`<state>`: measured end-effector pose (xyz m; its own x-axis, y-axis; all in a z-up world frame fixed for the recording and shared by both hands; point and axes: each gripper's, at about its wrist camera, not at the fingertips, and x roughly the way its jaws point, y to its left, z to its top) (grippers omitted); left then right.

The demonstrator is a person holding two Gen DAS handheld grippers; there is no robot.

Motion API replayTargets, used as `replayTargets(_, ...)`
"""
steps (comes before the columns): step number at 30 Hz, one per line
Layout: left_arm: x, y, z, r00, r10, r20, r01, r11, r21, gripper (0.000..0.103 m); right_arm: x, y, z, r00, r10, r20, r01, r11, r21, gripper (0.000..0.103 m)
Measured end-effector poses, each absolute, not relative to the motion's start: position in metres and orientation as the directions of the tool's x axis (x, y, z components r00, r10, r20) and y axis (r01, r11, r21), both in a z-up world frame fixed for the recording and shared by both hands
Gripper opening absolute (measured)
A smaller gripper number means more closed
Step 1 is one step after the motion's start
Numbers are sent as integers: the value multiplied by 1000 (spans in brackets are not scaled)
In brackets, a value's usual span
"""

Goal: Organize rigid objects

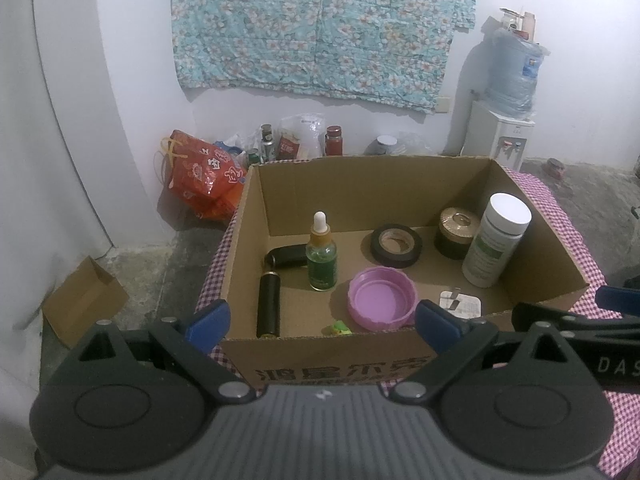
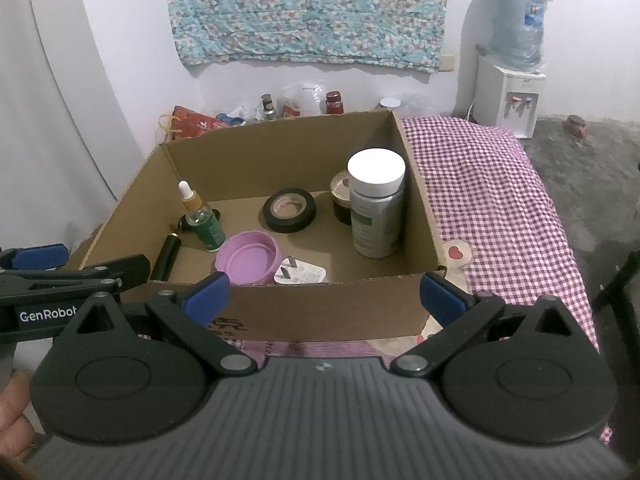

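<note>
Both grippers held short of the box [image 1: 532,248], near wall side, empty: left gripper [image 1: 322,320] spread wide, right gripper [image 2: 324,292] likewise.

All task things already inside the box, on the checked cloth [image 2: 500,200].

Risks, as judgement:
- Tall white-capped bottle [image 2: 376,208] upright by the right wall, top-heavy; likely to topple onto the jar [image 1: 458,236] behind if clipped by a finger.
- Dropper bottle [image 1: 321,258] upright, narrow base, glass-looking; easily knocked onto the pink lid [image 1: 380,300].
- Black tube [image 1: 268,304] lying flat, long axis running from near wall toward far wall; round, so apt to roll sideways.
- Tape roll [image 1: 396,245] flat, hole up.
- Plug [image 2: 298,274] with prongs pointing up; awkward to pinch.
</note>
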<state>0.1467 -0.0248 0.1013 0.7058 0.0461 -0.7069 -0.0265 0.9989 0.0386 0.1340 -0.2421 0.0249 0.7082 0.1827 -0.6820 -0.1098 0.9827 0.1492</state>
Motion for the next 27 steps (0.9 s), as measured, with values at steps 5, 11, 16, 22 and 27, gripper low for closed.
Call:
replayTargets(5,146,-25,101,706,47,-706,-26,999,40,99,134,-241,25,708,182,-682,-109,983,149,102)
replayTargets(11,146,-25,101,706,45,-707,-26,999,37,99,134,-241,25,709,181,-682,-110,983,147,102)
replayTargets(16,146,-25,101,706,47,-706,-26,999,40,99,132,-241,26,709,179,-682,-109,983,146,102)
replayTargets(22,146,-24,102,706,44,-707,-26,999,37,99,132,-241,26,710,179,-681,-110,983,144,102)
replayTargets(27,146,-24,102,706,45,-706,-25,999,39,99,132,-241,27,709,179,-682,-108,983,146,102)
